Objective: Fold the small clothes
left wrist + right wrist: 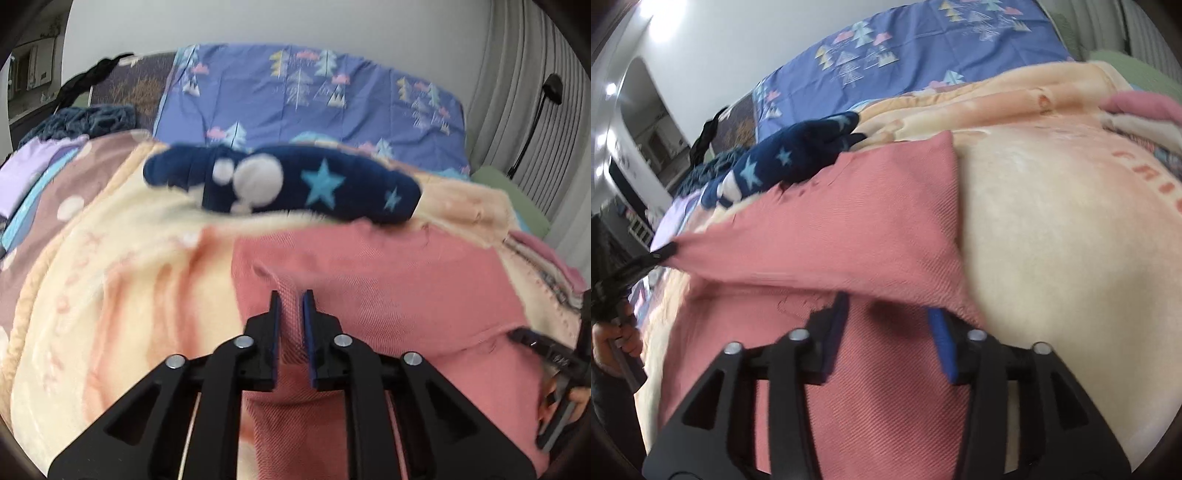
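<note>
Left gripper (291,299) fingers pinch the pink garment (388,280), long axis sideways toward the half-open, empty right gripper (886,306).

From the left wrist view, we find open room on the cream blanket (122,280) from 8 to 10 o'clock. At 12 o'clock the navy star-print garment (317,184) bars the way; past it the blue tree-print sheet (314,99) lies bare. The pink cloth (388,280) fills 1 to 3 o'clock, and the right gripper (532,341) crowds 3 o'clock.
</note>
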